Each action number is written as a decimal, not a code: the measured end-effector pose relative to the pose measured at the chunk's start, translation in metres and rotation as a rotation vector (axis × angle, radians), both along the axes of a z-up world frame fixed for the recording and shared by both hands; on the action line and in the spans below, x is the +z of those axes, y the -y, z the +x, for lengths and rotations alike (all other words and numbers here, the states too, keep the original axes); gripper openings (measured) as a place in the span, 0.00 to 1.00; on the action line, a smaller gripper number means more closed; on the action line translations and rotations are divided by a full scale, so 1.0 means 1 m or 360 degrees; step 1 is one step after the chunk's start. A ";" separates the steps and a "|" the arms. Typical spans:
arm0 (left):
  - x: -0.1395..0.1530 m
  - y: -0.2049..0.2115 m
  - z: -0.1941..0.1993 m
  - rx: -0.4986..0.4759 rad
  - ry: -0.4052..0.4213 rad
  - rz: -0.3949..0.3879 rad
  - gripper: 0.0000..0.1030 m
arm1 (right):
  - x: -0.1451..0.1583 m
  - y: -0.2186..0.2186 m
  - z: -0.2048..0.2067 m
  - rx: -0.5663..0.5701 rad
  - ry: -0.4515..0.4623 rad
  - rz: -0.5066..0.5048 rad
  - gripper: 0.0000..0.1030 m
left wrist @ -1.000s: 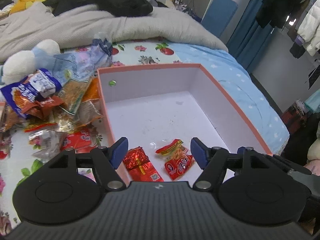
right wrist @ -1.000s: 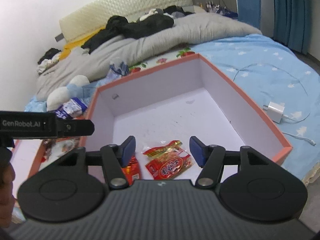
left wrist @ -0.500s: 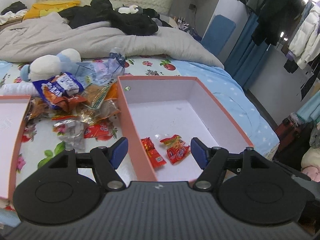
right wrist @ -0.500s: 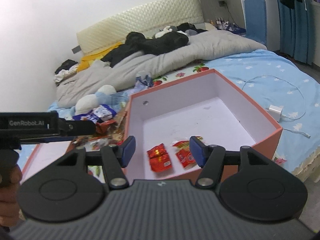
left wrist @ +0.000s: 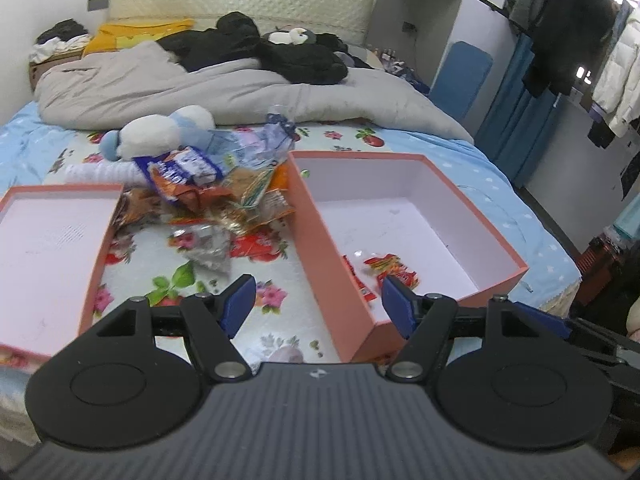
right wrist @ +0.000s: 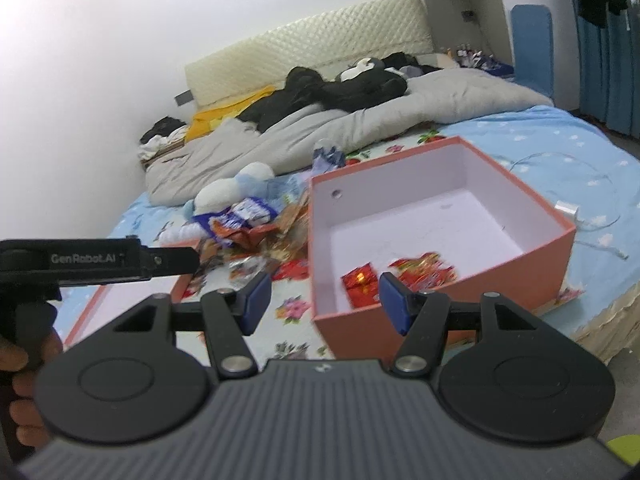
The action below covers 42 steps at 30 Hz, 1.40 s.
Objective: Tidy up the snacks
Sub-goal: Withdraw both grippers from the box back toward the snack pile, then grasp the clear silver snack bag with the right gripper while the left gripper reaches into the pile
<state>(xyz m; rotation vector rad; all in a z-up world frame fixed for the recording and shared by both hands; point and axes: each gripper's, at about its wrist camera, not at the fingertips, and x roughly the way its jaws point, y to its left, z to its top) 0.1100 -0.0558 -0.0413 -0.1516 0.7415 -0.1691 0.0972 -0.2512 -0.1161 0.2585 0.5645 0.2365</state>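
Even indoor light, fisheye-bent edges, slight motion blur.

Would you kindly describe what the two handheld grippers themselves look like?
Both grippers, left and right, are matte black with ribbed bodies, two round discs, silver pivot screws, and angular fingers tipped with blue pads. The left one's side, seen from the right wrist, carries white "GenRobot.AI" lettering.

Box wall (left wrist: 332, 264) half hides one red packet (left wrist: 358, 280); lid (left wrist: 48, 248) cropped left.

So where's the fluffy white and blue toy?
The plush toy lies on the bed, left of the deep orange box in the left wrist view, just behind the snack pile and in front of the grey duvet.
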 end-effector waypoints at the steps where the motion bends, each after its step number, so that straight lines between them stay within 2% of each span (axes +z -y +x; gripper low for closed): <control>1: -0.001 -0.002 -0.004 0.0013 0.0001 0.0002 0.72 | 0.000 -0.004 -0.003 0.0016 0.0006 -0.0005 0.60; 11: -0.017 -0.024 -0.038 0.0153 -0.0023 -0.0019 0.72 | -0.012 -0.029 -0.024 0.0121 0.0018 -0.0060 0.60; 18: -0.031 -0.032 -0.034 0.0193 -0.0080 -0.0020 0.72 | -0.024 -0.045 -0.020 0.0182 -0.0015 -0.0067 0.60; 29: -0.051 -0.056 0.000 0.0228 -0.0156 -0.0032 0.72 | -0.035 -0.064 0.010 0.0213 -0.0053 -0.0172 0.60; 42: -0.077 -0.096 0.077 0.0232 -0.0210 -0.0081 0.72 | -0.053 -0.111 0.072 0.0340 -0.0105 -0.0167 0.60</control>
